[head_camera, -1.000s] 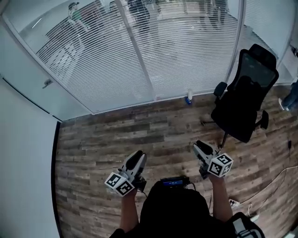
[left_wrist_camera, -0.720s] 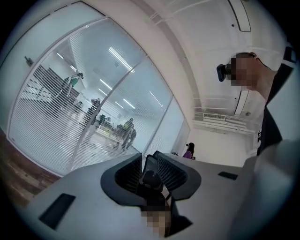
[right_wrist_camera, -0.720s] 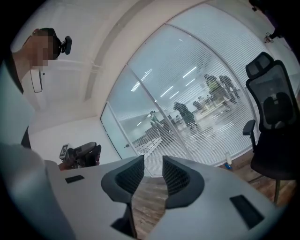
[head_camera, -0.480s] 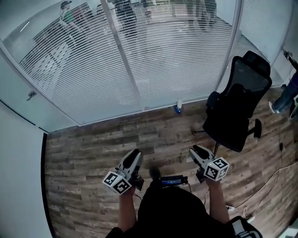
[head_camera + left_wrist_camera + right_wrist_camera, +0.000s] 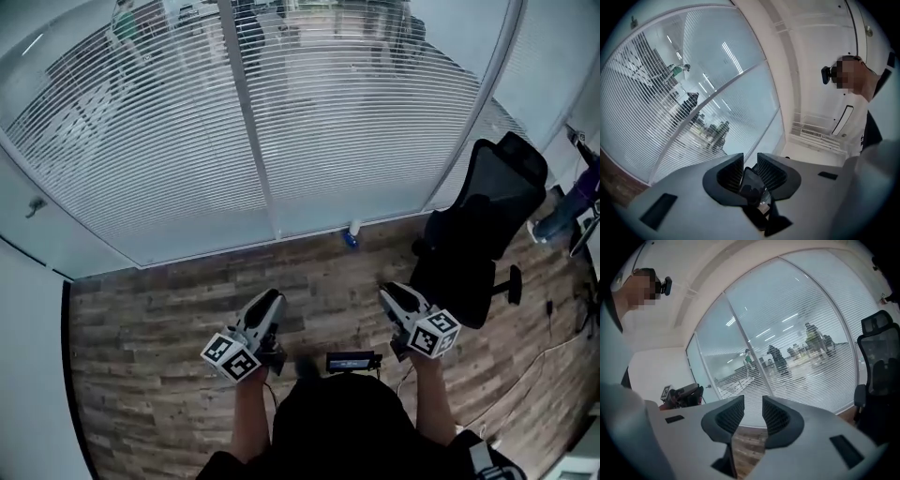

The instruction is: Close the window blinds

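Ahead, blinds [image 5: 375, 141] hanging down to the wood floor's [image 5: 169, 309] far edge, slats tilted open, well apart from either hand. Clenched on a dark glossy slab [image 5: 751, 185], left claw [image 5: 750, 159]; released and empty, right claw [image 5: 752, 401].

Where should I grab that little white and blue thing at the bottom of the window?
Probably pinch the white and blue thing round its white upper part, coming from the room side: the window stands right behind it, and its blue end sits at the floor.
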Tool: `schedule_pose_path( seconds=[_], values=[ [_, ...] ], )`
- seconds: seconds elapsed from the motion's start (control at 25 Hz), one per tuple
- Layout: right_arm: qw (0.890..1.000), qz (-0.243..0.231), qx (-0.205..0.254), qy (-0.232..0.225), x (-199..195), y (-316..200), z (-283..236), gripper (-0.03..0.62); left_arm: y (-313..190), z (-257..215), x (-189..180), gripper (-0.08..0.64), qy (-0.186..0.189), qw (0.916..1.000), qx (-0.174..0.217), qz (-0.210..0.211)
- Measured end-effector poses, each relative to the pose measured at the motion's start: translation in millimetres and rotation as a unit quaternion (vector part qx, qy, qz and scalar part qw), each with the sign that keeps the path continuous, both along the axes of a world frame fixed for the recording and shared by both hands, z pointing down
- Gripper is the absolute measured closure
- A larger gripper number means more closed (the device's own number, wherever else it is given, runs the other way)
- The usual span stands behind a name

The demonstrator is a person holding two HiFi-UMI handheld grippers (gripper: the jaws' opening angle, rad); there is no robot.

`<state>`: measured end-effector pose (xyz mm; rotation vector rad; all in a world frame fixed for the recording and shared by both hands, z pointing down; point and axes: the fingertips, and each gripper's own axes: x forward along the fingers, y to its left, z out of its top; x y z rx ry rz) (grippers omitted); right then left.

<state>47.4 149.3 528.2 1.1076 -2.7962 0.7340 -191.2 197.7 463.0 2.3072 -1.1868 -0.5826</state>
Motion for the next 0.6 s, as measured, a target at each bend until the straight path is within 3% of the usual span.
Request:
schedule_pose_path(
  seconds=[0.2,0.4,0.6],
  values=[
    [1.0,0.016,-0.01,0.007,-15,-17,4,0.486,-31,10,-19,0.462,0.004,0.9998,-0.017,0.005],
    [0.999,0.025,-0.022,0.0,-21,-50,14,0.486,-63,12,-22,0.462,-0.022,0.9992,-0.031,0.013],
    [0.999,0.005,-0.024,-0.027,-39,-105,21,0.486,-102,16,-31,0.462,-0.04,0.9981,-0.046,-0.008]
  ],
)
